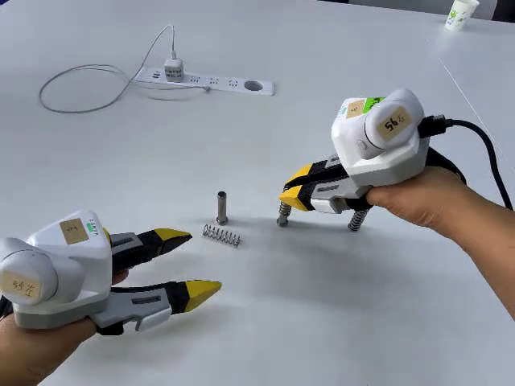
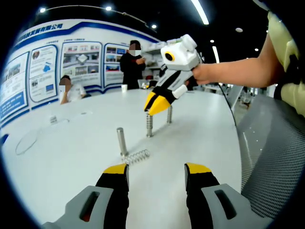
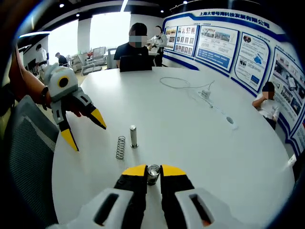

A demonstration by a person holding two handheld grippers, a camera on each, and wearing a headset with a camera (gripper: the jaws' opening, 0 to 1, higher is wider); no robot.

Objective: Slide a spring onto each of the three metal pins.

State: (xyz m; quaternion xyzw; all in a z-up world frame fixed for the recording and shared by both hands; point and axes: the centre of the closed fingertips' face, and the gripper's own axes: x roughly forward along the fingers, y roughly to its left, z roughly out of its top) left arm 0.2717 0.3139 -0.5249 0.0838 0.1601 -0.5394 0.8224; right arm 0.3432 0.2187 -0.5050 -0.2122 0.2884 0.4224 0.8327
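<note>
While the left gripper (image 1: pixel 187 263) is hovering low over the white worktop (image 1: pixel 322 305) with its jaws spread wide and nothing between them, the right gripper (image 1: pixel 288 193) is angling down onto the middle pin (image 1: pixel 283 214) of the row. That pin is already wearing a spring, and in the right gripper view its top is sitting right between the yellow tips. The jaws there are pulled in narrow, but I honestly can't tell if they're squeezing it or just hugging it.

The third pin (image 1: pixel 356 219) is standing partly under the right gripper's body, also wearing a spring. The bare pin (image 1: pixel 221 207) is standing upright on the left end of the row, apart from the other two. The loose spring (image 1: pixel 221 235) is lying flat on the worktop just beside the bare pin's base, on the near side. It's lying between the bare pin and the left gripper's open tips, and neither gripper is touching it.

Further back, a power strip (image 1: pixel 205 80) is lying with a white charger plugged in, and a paper cup (image 1: pixel 461 14) is sitting at the far right corner.
</note>
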